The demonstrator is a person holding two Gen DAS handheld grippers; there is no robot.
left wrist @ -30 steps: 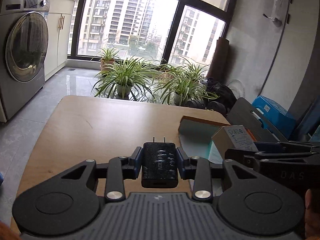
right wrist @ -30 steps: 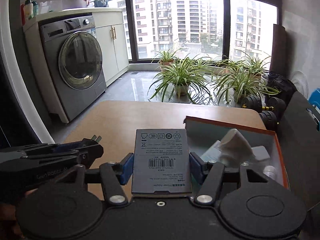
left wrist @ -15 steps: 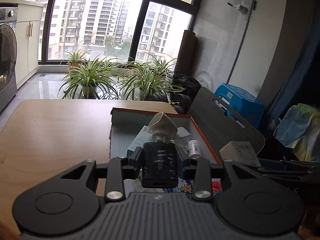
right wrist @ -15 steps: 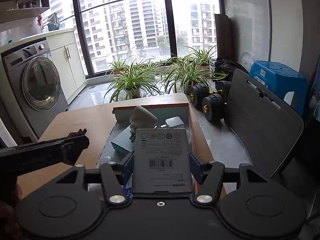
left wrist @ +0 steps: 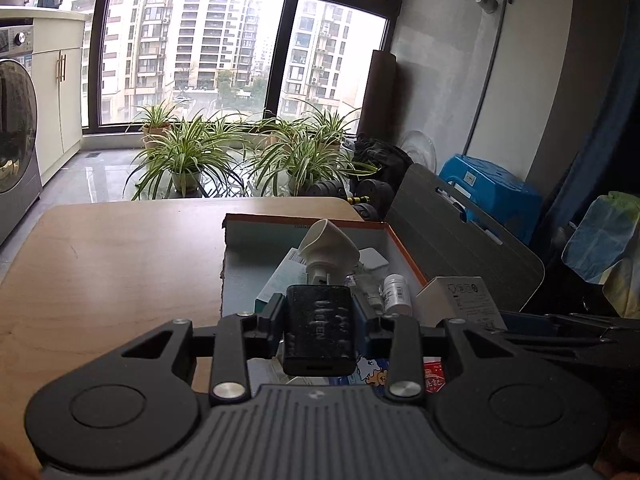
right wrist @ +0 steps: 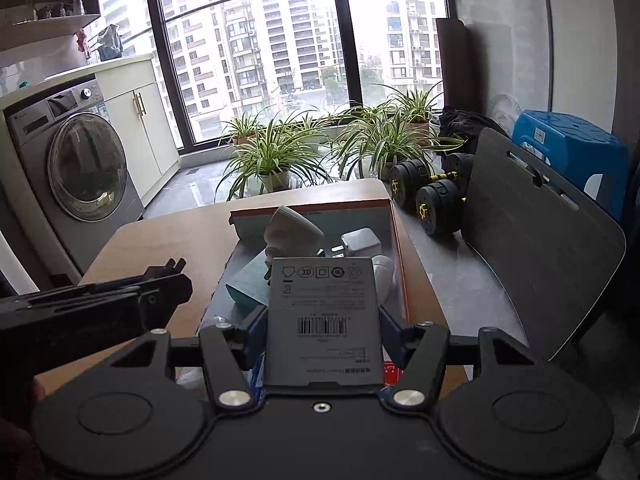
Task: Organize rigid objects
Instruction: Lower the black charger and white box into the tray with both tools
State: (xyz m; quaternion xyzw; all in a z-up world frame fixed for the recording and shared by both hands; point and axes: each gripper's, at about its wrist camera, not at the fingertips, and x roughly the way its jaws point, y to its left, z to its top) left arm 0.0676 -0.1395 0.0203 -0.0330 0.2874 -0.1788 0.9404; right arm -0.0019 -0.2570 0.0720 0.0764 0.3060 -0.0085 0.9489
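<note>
A black charger [left wrist: 319, 328] is clamped by the left gripper [left wrist: 319, 322], a white carton [right wrist: 324, 320] by the right gripper [right wrist: 323, 326]; both are held over the open box [right wrist: 394, 236], at 12 o'clock.

White carton [right wrist: 325, 320] between jaws — above box [right wrist: 394, 240]

Each scene is viewed from just behind a gripper, angled downward across the round-cornered wooden table [left wrist: 100, 264] toward the windows. The open orange-rimmed cardboard box [left wrist: 404, 256] [right wrist: 394, 220] is shared, seen close from either side.
</note>
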